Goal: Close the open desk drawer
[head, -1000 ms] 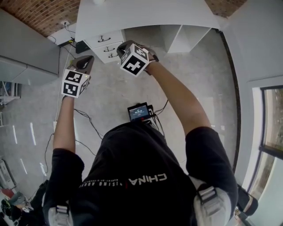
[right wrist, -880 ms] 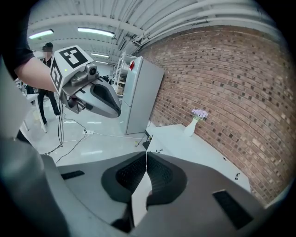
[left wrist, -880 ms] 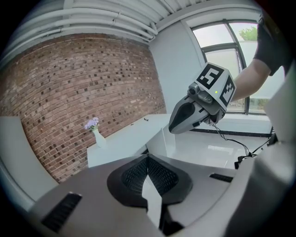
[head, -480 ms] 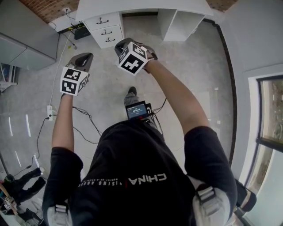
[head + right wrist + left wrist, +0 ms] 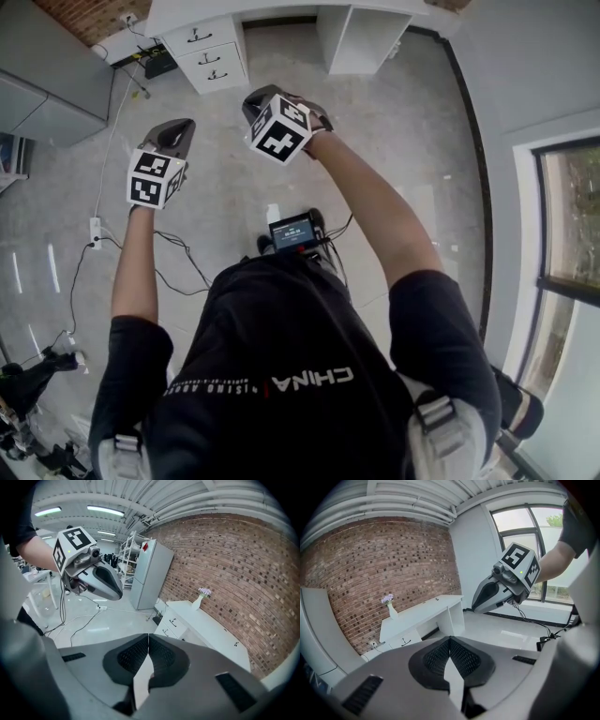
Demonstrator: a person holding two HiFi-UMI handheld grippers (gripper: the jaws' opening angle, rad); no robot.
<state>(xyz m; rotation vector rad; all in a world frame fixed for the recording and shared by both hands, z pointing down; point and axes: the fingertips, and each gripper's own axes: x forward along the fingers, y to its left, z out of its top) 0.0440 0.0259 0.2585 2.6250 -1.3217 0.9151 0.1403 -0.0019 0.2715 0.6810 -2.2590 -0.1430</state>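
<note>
Well, the person stands on the pale floor [image 5: 403,112] well back from the white tabletop [image 5: 272,7], both arms stretched out in front; the left tool [image 5: 181,124] and the right tool [image 5: 251,101] hang in the air side by side, apart from each other and touching nothing. In the left gripper view the left tool [image 5: 450,639] has its jaws pressed together with nothing between them, and the right tool [image 5: 476,606] shows off to the side, pointing down and to the left; in the right gripper view the right tool [image 5: 148,649] is likewise closed and empty, with the left tool [image 5: 119,592] in sight near it.

The drawers [image 5: 208,56] sit under the left end of the tabletop, stacked one above another, each with a small dark handle; from the head view their fronts look level with one another, though at this distance I cannot say whether one stands slightly out. In the right gripper view the drawers [image 5: 170,622] face the room, far from the jaws. A white vase [image 5: 198,603] with purple flowers stands upright on the tabletop against the brick wall [image 5: 234,559]; a tall grey cabinet [image 5: 152,573] stands near the drawer end. Dark cables [image 5: 183,258] trail over the floor by the person's feet; a small lit screen [image 5: 293,232] sits at the waist.
</note>
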